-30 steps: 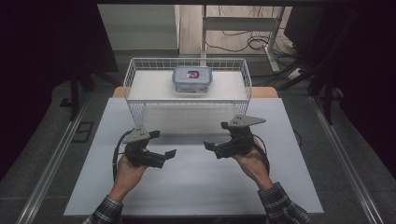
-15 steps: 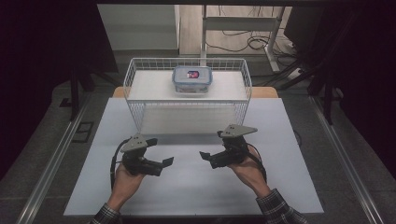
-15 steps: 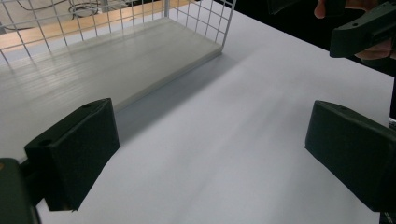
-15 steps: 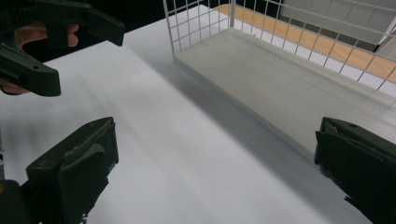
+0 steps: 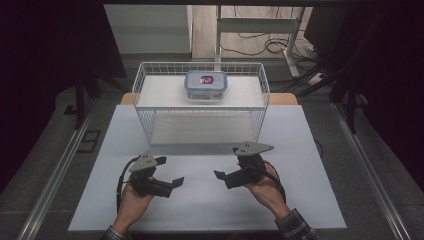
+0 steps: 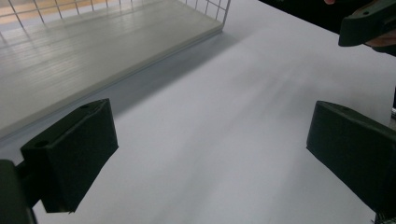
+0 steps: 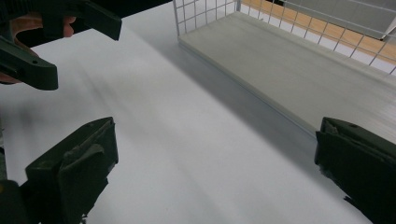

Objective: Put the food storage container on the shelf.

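A white wire basket (image 5: 145,107) stands at the far middle of the white table (image 5: 310,200). Inside it, toward the back, sits a clear lidded container (image 5: 205,84) with a blue rim and something red inside. My left gripper (image 5: 170,171) hovers low over the table in front of the basket, open and empty. My right gripper (image 5: 227,163) faces it from the right, also open and empty. In the left gripper view, the left gripper (image 6: 210,154) has its jaws spread wide over bare table. The right gripper (image 7: 215,168) looks the same in its own view.
The basket's near wire wall (image 6: 219,11) and pale floor board (image 7: 303,70) lie just ahead of both grippers. Dark floor, a metal rail (image 5: 55,175) and cables surround the table. Each gripper view catches the other gripper's jaw (image 6: 369,21) (image 7: 46,37) nearby.
Both grippers have drawn back from the basket toward the person's edge of the table and dropped lower. Both stay open.
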